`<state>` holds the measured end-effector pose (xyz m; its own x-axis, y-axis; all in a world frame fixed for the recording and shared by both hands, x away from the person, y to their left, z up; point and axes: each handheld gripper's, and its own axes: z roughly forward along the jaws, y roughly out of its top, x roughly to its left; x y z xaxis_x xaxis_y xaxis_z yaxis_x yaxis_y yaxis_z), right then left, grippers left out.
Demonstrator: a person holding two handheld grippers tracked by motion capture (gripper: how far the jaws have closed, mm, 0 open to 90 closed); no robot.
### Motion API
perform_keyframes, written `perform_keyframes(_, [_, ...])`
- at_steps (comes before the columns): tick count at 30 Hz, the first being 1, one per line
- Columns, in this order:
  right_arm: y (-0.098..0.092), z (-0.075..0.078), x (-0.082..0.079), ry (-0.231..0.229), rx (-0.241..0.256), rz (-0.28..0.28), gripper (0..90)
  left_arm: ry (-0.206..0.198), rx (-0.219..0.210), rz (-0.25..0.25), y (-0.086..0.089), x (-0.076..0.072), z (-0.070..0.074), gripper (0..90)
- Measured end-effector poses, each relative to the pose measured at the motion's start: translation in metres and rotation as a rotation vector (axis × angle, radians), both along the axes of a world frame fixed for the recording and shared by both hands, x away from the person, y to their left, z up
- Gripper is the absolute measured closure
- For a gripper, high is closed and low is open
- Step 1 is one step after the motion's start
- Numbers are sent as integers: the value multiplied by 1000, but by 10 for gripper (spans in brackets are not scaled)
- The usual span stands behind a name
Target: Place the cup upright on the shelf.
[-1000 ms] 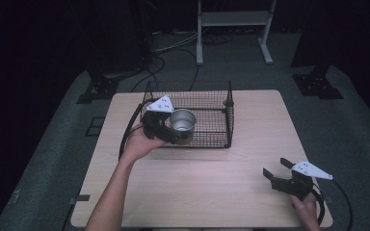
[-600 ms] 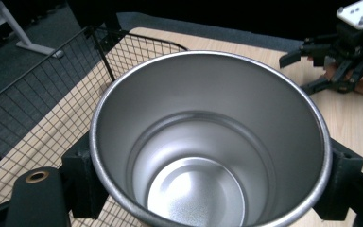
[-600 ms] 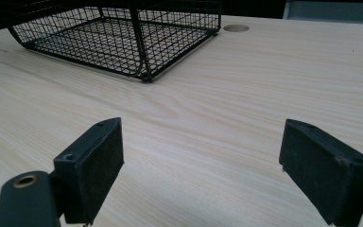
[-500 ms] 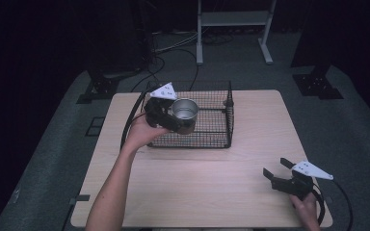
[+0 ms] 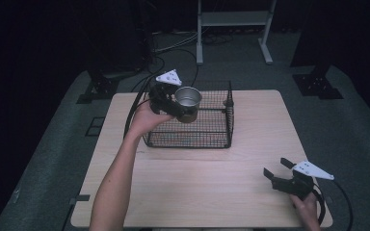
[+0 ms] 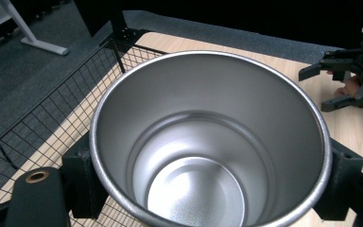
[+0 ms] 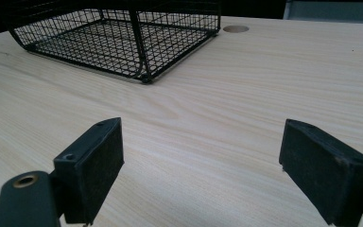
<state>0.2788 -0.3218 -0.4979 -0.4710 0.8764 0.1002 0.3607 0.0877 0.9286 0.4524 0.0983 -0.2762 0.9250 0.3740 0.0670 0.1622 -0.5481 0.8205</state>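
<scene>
A shiny metal cup (image 5: 188,99) hangs over the left part of the black wire basket (image 5: 218,134), lifted above its floor. My left gripper (image 5: 176,107) is shut on the cup, its jaws pressing the wall from both sides. In the left gripper view the empty cup (image 6: 208,142) opens toward the camera, tilted. At the table's front right corner my right gripper (image 5: 275,170) rests open near the wood. Its two pads (image 7: 94,161) stand wide apart with nothing between them, pointing toward the basket (image 7: 123,42).
The wooden table (image 5: 202,192) carries the basket at its back centre. A round cable hole (image 7: 236,29) sits beyond the basket in the right gripper view. Dark floor, cables and a white stand's legs (image 5: 233,29) lie behind the table.
My left gripper has raised the cup higher and carried it back and slightly right over the basket. The right gripper has stayed still.
</scene>
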Motion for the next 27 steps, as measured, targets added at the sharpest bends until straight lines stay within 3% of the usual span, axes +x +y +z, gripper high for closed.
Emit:
perform_keyframes(15, [0, 0, 0, 2, 6, 3, 138, 36, 69, 27, -20, 31, -3, 174])
perform_keyframes(21, [0, 0, 0, 1, 9, 3, 138, 53, 77, 53, -25, 43, -13, 174])
perform_keyframes(23, [0, 0, 0, 1, 9, 3, 138, 68, 103, 60, -26, 49, -18, 174])
perform_keyframes(27, [-1, 0, 0, 0, 10, 4, 138, 95, 115, 82, -26, 57, -29, 174])
